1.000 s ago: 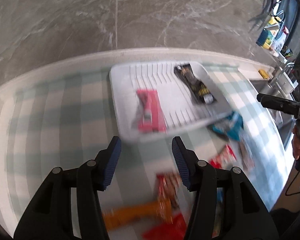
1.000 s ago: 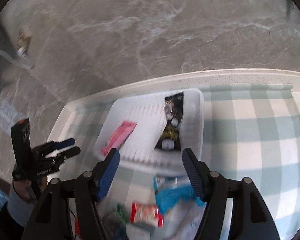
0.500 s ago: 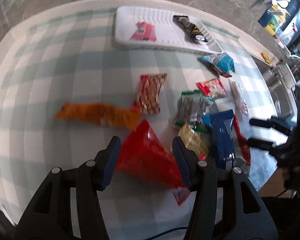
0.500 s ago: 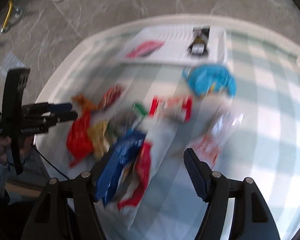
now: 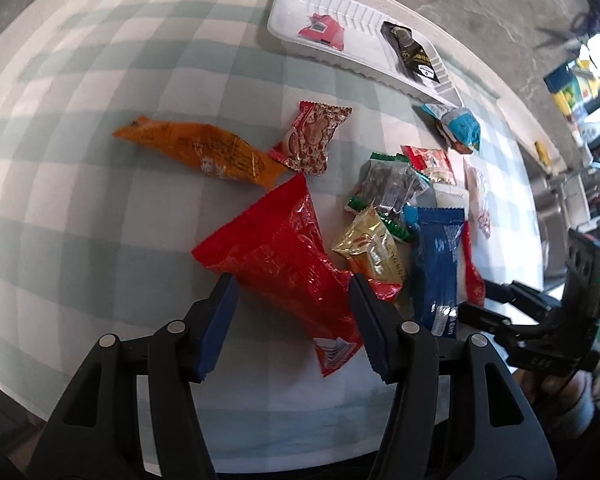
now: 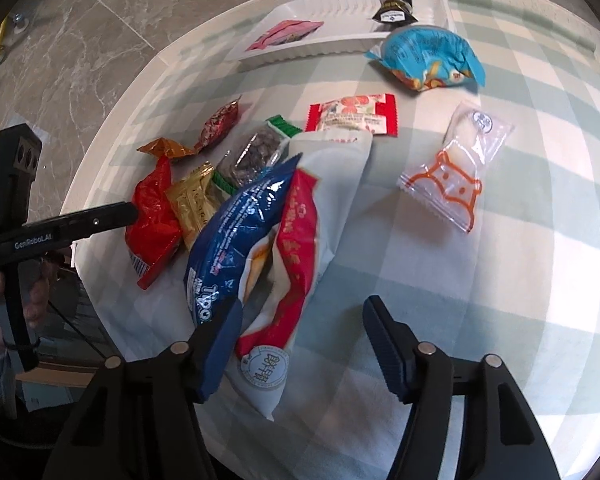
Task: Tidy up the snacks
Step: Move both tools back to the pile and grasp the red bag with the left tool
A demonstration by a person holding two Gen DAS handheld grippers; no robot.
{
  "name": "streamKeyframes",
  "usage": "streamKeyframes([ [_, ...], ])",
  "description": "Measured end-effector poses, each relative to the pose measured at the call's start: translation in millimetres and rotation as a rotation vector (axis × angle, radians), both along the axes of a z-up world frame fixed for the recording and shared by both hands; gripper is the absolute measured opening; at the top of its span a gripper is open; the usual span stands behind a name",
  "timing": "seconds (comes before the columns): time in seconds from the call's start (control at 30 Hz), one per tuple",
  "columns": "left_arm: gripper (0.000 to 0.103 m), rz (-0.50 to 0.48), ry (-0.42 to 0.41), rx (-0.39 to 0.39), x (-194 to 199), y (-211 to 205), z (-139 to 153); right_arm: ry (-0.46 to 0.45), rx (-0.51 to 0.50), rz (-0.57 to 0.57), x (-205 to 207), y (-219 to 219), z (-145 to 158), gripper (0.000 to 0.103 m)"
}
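Several snack packets lie on a green-checked tablecloth (image 5: 100,220). My left gripper (image 5: 292,284) is open, its jaws on either side of the near end of a big red bag (image 5: 284,256). My right gripper (image 6: 300,312) is open just above the near end of a white-and-red packet (image 6: 300,240), with a blue Tipo packet (image 6: 236,236) at its left finger. A white tray (image 5: 296,40) at the far edge holds a pink packet (image 5: 324,30) and a black packet (image 5: 412,54).
Also on the cloth are an orange packet (image 5: 204,152), a red patterned candy pack (image 5: 312,140), a gold packet (image 5: 372,252), a light-blue bag (image 6: 428,56), a clear packet with an orange print (image 6: 456,168) and a red-and-white packet (image 6: 352,116). The table edge is near both grippers.
Both grippers have pulled back from the tray and dropped low over the snack pile at the near edge. The left jaws now straddle the red bag. Both stayed open.
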State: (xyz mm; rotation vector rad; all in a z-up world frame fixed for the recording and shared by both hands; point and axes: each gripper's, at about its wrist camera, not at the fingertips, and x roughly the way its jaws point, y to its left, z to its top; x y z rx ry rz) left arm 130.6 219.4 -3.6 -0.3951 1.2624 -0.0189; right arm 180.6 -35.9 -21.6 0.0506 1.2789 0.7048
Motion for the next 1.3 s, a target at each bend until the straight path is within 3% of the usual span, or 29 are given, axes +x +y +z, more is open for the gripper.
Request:
streamKeyframes([
  [0.4, 0.057, 0.068, 0.046, -0.041, 8.6, -5.9, -21.0, -0.017, -0.008, 0.016, 10.9, 10.6, 0.7, 0.053],
  [0.53, 0.057, 0.041, 0.038, -0.023, 10.9, -12.3, -26.8, -0.034, -0.026, 0.03, 11.4, 13.5, 0.5, 0.039],
  [0.57, 0.052, 0.028, 0.038, -0.022, 11.8, -14.4, -29.5, -0.037, -0.033, 0.037, 11.6, 14.2, -0.5, 0.03],
  [0.67, 0.042, -0.001, 0.019, 0.007, 11.0, -20.0, -33.0, -0.027, 0.002, 0.042, 12.3, 13.4, -3.4, 0.024],
  [0.83, 0.03, -0.002, -0.007, -0.053, 7.3, -12.8, -33.8, 0.044, 0.098, 0.005, 19.8, -1.4, -8.3, 0.019],
  [1.17, 0.029, -0.006, -0.021, -0.123, 1.8, 6.0, -21.7, 0.163, 0.282, -0.072, 39.3, -39.7, 0.4, 0.011],
  [1.3, 0.029, -0.035, -0.004, -0.083, 6.5, 4.5, -24.3, 0.124, 0.23, -0.03, 44.3, -35.6, 5.8, 0.011],
])
